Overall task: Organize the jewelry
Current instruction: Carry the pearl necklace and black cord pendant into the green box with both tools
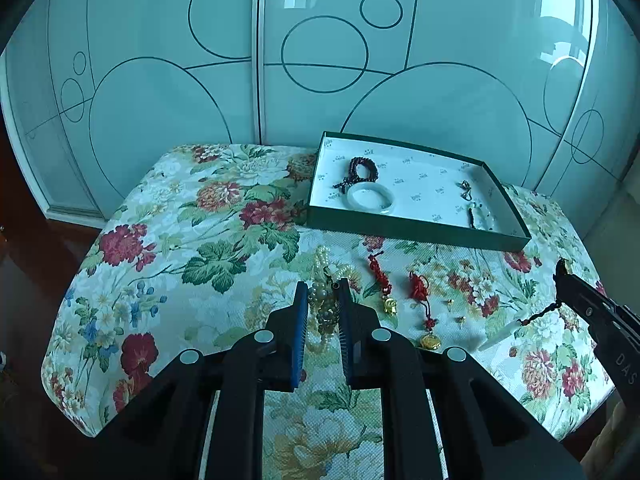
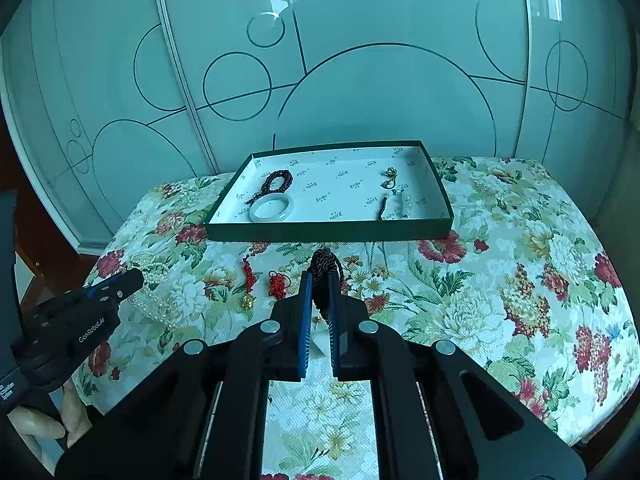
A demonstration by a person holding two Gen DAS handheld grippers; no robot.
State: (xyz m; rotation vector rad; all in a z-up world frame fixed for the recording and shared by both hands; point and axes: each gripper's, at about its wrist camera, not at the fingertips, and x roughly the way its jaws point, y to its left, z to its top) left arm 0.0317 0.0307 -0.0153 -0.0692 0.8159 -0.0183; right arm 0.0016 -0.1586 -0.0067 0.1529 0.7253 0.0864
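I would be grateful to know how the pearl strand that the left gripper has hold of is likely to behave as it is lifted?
The pearl strand will probably hang floppy: it lies in loose loops on the floral cloth. The left gripper pinches only a bunched section, so the rest likely trails and swings. Its round, glossy beads may slide between the pads.
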